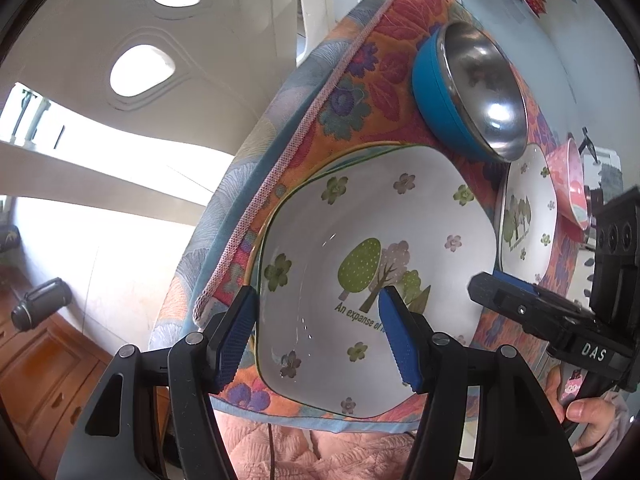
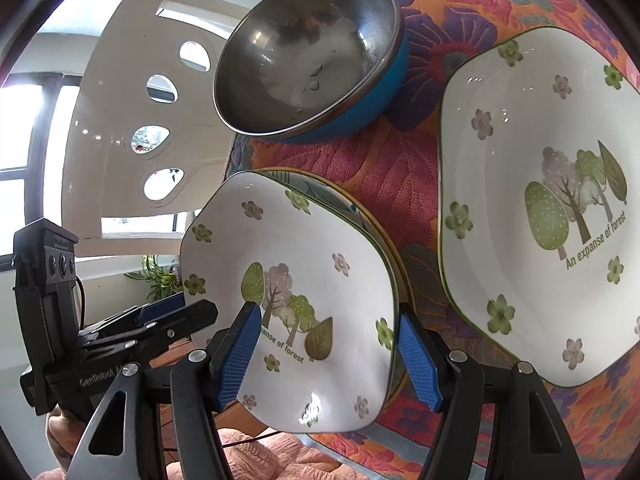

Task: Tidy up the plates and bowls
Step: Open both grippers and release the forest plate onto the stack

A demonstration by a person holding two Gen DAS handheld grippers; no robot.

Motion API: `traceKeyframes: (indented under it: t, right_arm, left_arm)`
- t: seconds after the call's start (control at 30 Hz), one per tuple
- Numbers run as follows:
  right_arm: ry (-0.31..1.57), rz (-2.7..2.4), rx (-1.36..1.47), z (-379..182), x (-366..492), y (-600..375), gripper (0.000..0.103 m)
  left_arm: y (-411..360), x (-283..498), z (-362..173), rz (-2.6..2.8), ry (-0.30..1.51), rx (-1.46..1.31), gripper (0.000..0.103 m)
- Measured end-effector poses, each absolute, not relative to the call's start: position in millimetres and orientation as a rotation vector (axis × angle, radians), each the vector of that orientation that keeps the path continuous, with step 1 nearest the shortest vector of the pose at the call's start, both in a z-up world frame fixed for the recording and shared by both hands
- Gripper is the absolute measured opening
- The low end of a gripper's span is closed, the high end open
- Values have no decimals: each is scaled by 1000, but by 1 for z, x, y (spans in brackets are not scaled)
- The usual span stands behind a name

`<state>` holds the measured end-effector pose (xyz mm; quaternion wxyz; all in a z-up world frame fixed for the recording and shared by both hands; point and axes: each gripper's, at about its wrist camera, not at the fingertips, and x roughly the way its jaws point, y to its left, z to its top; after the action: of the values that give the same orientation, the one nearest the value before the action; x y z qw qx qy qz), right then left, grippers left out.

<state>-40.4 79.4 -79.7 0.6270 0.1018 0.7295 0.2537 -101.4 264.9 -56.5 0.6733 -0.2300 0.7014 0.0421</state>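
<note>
Here, from the left wrist: left gripper (image 1: 316, 294) released, blue pads apart and hovering over the white square plate with a tree print (image 1: 372, 216), one pad outside its rim, the other above its middle, gripping nothing. Plate flat on the floral orange tablecloth (image 1: 400, 128), just on the near side of the blue bowl with a steel lining (image 1: 472, 88). To the right of the bowl and nearer, a second tree-print plate (image 1: 528, 208), with a pink bowl (image 1: 572, 184) at its far edge; whether resting on it, cannot tell. Near that second plate, right gripper (image 1: 500, 292) in a hand (image 1: 592, 420), raised off the cloth. Pink bowl seen only here.

Then from the right wrist: right gripper (image 2: 327, 314) likewise unclenched, pads either side of the nearer tree-print plate (image 2: 304, 264) without pressing on it. Below the blue bowl (image 2: 312, 60) in frame, that plate stacked on a yellow-rimmed leaf-patterned plate (image 2: 320, 192), shown clearly only here. Right of the bowl, the other tree-print plate (image 2: 540, 200), alone on the cloth (image 2: 380, 152). Far left, left gripper (image 2: 176, 320), empty.
</note>
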Motion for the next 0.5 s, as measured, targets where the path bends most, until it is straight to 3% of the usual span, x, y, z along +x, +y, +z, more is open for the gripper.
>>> traceKeyframes:
  t: [0.5]
  right_arm:
    - [1592, 589, 301, -50, -25, 11, 67]
  left_arm:
    - [224, -73, -12, 139, 1477, -430, 61]
